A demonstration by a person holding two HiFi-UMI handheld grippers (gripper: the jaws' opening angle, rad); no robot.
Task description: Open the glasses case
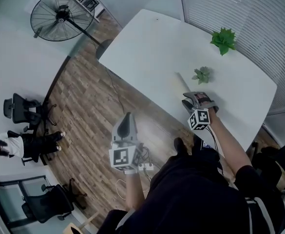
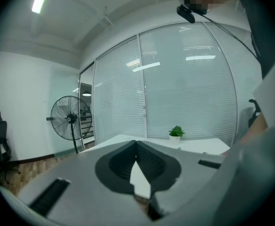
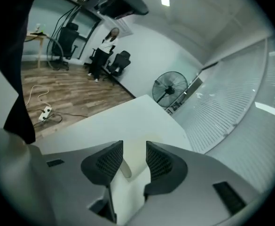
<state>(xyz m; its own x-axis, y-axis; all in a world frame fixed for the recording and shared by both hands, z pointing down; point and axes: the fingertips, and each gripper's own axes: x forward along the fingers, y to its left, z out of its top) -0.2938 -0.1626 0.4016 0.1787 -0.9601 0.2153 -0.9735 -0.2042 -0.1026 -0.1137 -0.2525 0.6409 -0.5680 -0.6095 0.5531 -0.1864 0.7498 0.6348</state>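
Pale, long glasses case (image 1: pixel 181 83) flat on the white table (image 1: pixel 147 38), not far from the long edge on the person's side, just beside a small green plant (image 1: pixel 201 74). Second, bigger plant (image 1: pixel 223 39) farther in, toward the edge by the window blinds (image 1: pixel 230 4).

Right gripper (image 1: pixel 191 98) low over the table at the near end of the case, with its jaws spread wide and the pads pressing on nothing. In the right gripper view, rounded end of the case (image 3: pixel 128 166) seen in the gap between the two jaws (touching or not, cannot tell).

Left gripper (image 1: pixel 126 122) off the table, over the wooden floor (image 1: pixel 84 106), well apart from the case. Jaws closed tip to tip, nothing held between them.

Standing fan (image 1: pixel 62 14) beyond the far corner of the table.
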